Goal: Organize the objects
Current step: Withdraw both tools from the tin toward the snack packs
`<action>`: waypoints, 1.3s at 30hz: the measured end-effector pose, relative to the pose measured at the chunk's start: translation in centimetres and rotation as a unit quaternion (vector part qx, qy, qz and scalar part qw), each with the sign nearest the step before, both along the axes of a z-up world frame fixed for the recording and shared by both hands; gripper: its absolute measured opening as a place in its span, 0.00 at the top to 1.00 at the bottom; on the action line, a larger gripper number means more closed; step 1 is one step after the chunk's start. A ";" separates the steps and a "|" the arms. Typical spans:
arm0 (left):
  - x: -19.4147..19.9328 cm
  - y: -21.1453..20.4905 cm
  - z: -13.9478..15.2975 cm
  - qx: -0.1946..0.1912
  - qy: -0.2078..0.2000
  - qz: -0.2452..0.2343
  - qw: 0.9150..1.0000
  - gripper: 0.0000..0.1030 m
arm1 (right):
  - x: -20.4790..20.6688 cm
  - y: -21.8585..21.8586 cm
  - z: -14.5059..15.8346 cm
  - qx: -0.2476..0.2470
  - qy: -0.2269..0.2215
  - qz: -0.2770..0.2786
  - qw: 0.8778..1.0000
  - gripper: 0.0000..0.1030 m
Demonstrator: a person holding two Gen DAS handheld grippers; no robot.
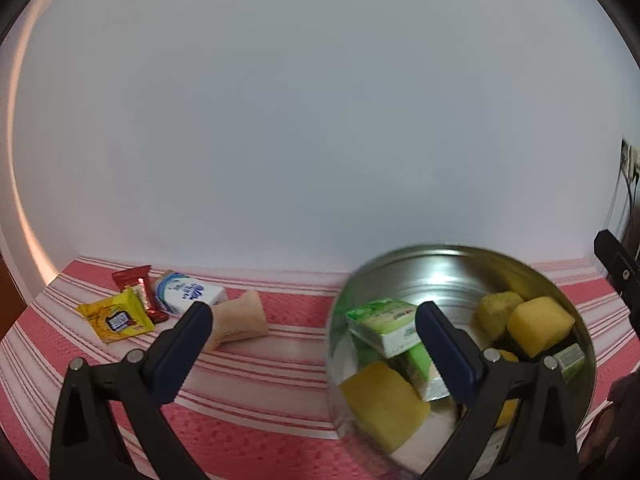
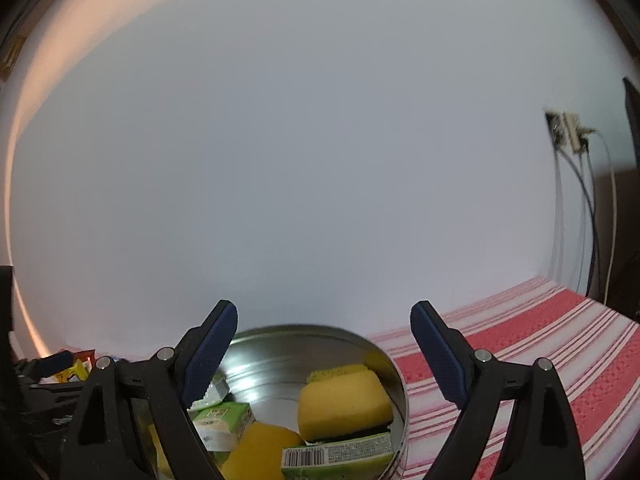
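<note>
A round metal tin (image 1: 420,276) stands on the red striped cloth and holds several yellow sponges (image 1: 382,404) and green cartons (image 1: 384,322). Left of it lie a beige wrapped bun (image 1: 242,318), a white and blue tissue pack (image 1: 188,292), a red candy wrapper (image 1: 134,278) and a yellow snack packet (image 1: 116,318). My left gripper (image 1: 314,316) is open and holds nothing, its right finger in front of the tin. My right gripper (image 2: 324,316) hangs open over the same tin (image 2: 280,356), above a yellow sponge (image 2: 344,404) and a barcoded green carton (image 2: 340,456).
A white wall runs close behind the red and white striped cloth (image 2: 540,344). A wall socket with hanging cables (image 2: 568,132) is at the far right. A person's hand (image 1: 616,420) shows at the lower right of the left wrist view.
</note>
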State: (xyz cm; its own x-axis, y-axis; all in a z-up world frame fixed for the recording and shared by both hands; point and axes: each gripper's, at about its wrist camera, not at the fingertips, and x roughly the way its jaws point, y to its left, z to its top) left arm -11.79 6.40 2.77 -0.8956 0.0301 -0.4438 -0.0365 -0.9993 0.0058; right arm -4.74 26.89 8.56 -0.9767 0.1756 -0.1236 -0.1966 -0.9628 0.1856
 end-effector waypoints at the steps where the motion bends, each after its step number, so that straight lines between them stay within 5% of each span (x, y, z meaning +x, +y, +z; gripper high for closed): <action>1: 0.4 -0.5 0.1 -0.002 0.009 0.003 1.000 0.00 | 0.1 -0.4 0.1 0.005 0.001 -0.001 1.000 0.12; 19: 1.3 -9.8 -3.1 -0.056 0.019 0.076 0.995 0.00 | 0.8 -4.2 -1.3 0.024 -0.021 0.036 0.999 0.12; 23: 0.9 -12.0 -3.2 -0.034 0.012 0.076 0.996 0.00 | 0.9 -5.2 -1.2 0.026 -0.030 0.039 0.998 0.12; 39: -1.2 -21.6 -3.7 -0.019 -0.002 0.135 0.991 0.00 | -2.6 -19.9 -2.0 0.058 -0.062 0.191 0.978 0.12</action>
State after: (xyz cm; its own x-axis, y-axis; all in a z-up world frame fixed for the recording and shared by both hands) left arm -12.99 -15.17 -0.94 -0.8676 -0.2266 -0.4427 0.2312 -0.9719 0.0445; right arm -7.38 6.99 6.54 -0.9522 -0.1799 -0.2469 0.1678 -0.9834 0.0693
